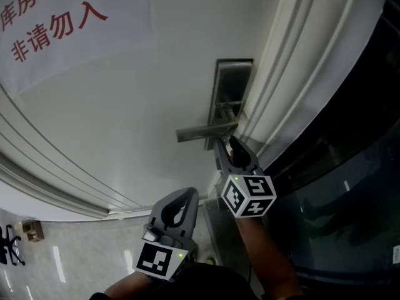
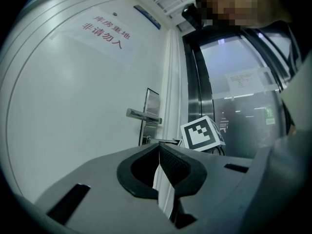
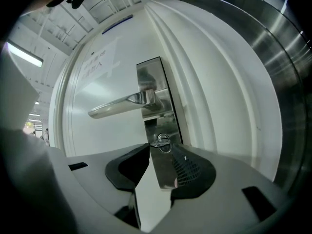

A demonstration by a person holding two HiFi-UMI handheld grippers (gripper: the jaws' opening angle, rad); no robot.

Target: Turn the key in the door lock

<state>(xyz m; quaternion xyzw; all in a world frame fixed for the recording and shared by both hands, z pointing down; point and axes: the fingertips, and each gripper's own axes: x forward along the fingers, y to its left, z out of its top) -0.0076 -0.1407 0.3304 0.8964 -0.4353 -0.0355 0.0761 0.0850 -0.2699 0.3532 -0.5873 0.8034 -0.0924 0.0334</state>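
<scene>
A steel lock plate [image 3: 151, 77] with a lever handle [image 3: 117, 105] is fixed on the white door [image 1: 125, 105]. Below the handle a small key [image 3: 161, 140] sits in the keyhole. My right gripper [image 3: 161, 147] is up against the plate with its jaws a little apart, one tip on each side of the key; whether they touch it I cannot tell. In the head view the right gripper [image 1: 226, 144] reaches in under the handle [image 1: 203, 131]. My left gripper [image 1: 184, 195] hangs back lower down, shut and empty, jaws meeting [image 2: 159, 147].
A paper notice [image 1: 56, 24] with red characters hangs on the door at upper left. The white moulded door frame [image 1: 294, 74] runs beside the lock, with a dark glass and metal panel [image 1: 350, 186] to its right. Pale floor tiles [image 1: 56, 255] show at lower left.
</scene>
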